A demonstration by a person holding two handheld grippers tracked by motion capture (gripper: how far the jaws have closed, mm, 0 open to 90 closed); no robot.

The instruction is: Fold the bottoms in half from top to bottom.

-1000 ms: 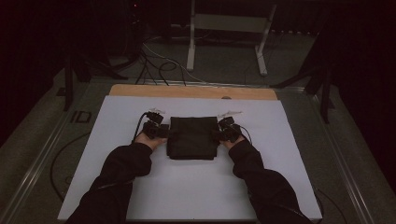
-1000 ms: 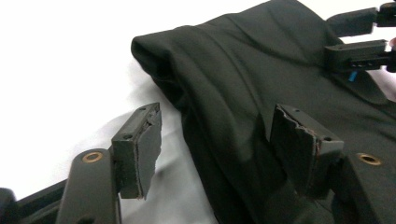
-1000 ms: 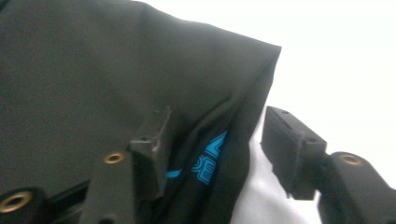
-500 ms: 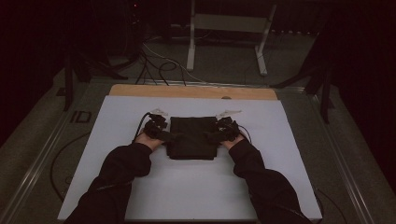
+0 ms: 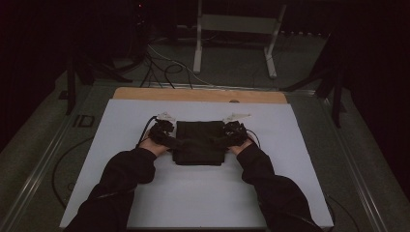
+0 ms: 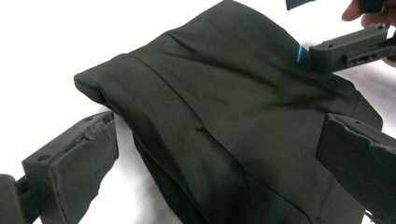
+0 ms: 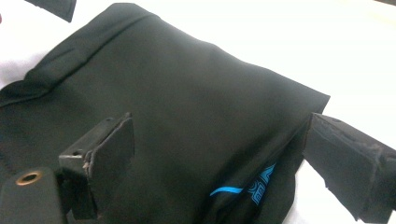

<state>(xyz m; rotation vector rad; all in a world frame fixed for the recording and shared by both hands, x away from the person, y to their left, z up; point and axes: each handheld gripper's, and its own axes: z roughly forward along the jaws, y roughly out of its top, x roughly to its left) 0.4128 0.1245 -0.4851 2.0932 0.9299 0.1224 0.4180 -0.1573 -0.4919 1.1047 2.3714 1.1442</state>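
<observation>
A white counter (image 5: 193, 193) fills the middle of the high view, with dark floor and cables around it. At its centre lies a folded black garment (image 5: 199, 142), flat in a neat rectangle. A person's two dark sleeves reach in from below, one to each side of it.

The left hand-held gripper (image 5: 167, 137) sits at the garment's left edge, the right hand-held gripper (image 5: 226, 137) at its right edge.

The left gripper view shows folded layers and a seam. There the jaws, having just been opening, stand wide apart astride a corner, pressing nothing.

The right gripper view alone shows a small blue logo (image 7: 254, 186) near the fold. Its jaws, likewise just opened, straddle the cloth without gripping.
</observation>
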